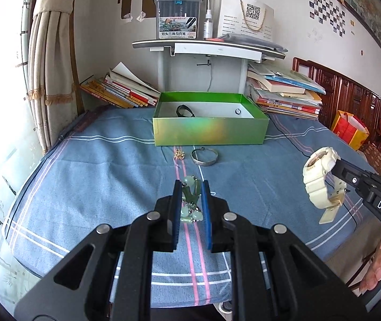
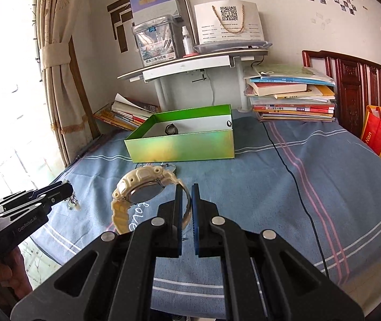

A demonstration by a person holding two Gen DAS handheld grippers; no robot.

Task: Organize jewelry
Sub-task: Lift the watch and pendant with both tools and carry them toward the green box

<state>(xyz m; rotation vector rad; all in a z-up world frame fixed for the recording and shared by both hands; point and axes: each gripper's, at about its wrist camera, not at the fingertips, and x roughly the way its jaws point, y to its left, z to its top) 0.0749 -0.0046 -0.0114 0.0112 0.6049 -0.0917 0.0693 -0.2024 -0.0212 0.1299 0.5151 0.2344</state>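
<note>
The left gripper (image 1: 191, 191) has its blue-padded fingers closed around a green jade bead bracelet (image 1: 190, 206), which sits between the pads just above the blue plaid bedsheet (image 1: 96, 165). The right gripper (image 2: 186, 195) pinches the strap of a cream watch (image 2: 139, 187), lifted clear of the sheet with its metal case back facing the right wrist camera; from the left wrist view the same watch hangs at the right edge, its buckle end dangling. Ahead on the sheet lie a silver bangle (image 1: 204, 156) and, just beside it, a small gold piece (image 1: 179, 155) too small to identify. Behind them stands an open green box (image 1: 209, 131) holding a dark watch (image 1: 184, 111) and a small ring (image 1: 237, 111). Stacks of books (image 1: 284, 93) flank a white shelf (image 1: 209, 46) against the wall, with a tied curtain (image 1: 48, 53) by the bright window and a carved wooden headboard (image 1: 350, 93) at the right. A black cable (image 2: 292, 176) trails over the sheet. "DAS" shows on the right gripper's side, "GenRobot.AI" on the left one's, and "love" is printed on the sheet below the watch. The marker case (image 1: 177, 16) on the shelf carries Chinese text, and a QR code tops the paper bag (image 1: 246, 17); its fine print is unreadable.
</note>
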